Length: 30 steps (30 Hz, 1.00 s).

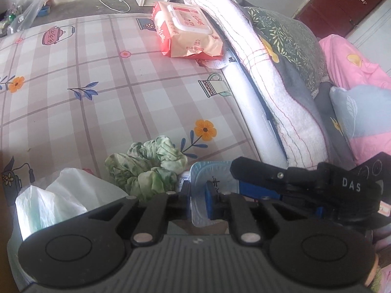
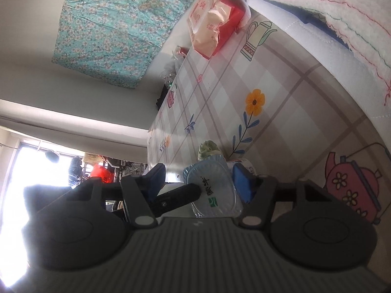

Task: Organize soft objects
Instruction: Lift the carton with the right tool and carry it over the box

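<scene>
A pale blue soft wipes pack with dark characters sits at the near edge of the plaid tablecloth. My left gripper is shut on the pack's near edge, one blue pad pressed against it. In the right wrist view the same pack stands between the blue pads of my right gripper. The right-hand pad lies close beside it and the left-hand pad stands apart, so the jaws are open. A crumpled green cloth lies just left of the pack.
A white plastic bag lies left of the green cloth. A red and cream wipes pack sits at the far side by a folded white blanket. Pink bedding and a green leafy cushion are piled to the right.
</scene>
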### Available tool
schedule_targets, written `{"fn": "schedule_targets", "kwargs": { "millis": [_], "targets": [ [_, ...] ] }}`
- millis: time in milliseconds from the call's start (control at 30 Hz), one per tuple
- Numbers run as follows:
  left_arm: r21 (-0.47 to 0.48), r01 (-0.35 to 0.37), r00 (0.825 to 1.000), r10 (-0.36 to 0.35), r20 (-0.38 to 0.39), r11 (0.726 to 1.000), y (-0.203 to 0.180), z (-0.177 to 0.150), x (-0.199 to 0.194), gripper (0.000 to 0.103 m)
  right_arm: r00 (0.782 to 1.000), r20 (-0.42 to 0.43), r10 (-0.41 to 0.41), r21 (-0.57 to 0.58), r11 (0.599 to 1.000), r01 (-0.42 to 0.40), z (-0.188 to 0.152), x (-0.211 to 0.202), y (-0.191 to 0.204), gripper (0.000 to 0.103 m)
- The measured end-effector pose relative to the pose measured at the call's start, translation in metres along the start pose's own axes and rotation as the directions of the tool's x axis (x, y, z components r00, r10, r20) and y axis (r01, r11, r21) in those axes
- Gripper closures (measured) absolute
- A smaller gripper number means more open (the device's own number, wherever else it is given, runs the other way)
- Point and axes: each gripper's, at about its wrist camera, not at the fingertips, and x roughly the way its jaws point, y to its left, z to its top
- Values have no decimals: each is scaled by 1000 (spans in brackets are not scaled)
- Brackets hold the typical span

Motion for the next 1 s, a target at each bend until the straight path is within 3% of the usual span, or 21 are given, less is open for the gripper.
{"fn": "schedule_targets", "kwargs": {
  "millis": [133, 267, 667, 1000],
  "targets": [
    [-45, -5, 1000, 4, -8, 999, 11, 4, 4, 85, 1000, 6, -18, 20, 1000, 18, -2, 7, -5, 66],
    [-88, 9, 1000, -10, -7, 996, 17, 3, 3, 86, 1000, 16, -13, 27, 1000, 12, -3, 7, -3, 74],
    [-46, 53, 994, -49, 94, 998, -4, -14, -50, 88, 997, 66, 35, 10, 999, -35, -30, -34, 28, 74],
    [5, 127, 963, -125, 237, 992, -22, -62, -142, 88, 984, 84, 160, -39, 987, -157, -88, -87, 70, 74]
  ]
}}
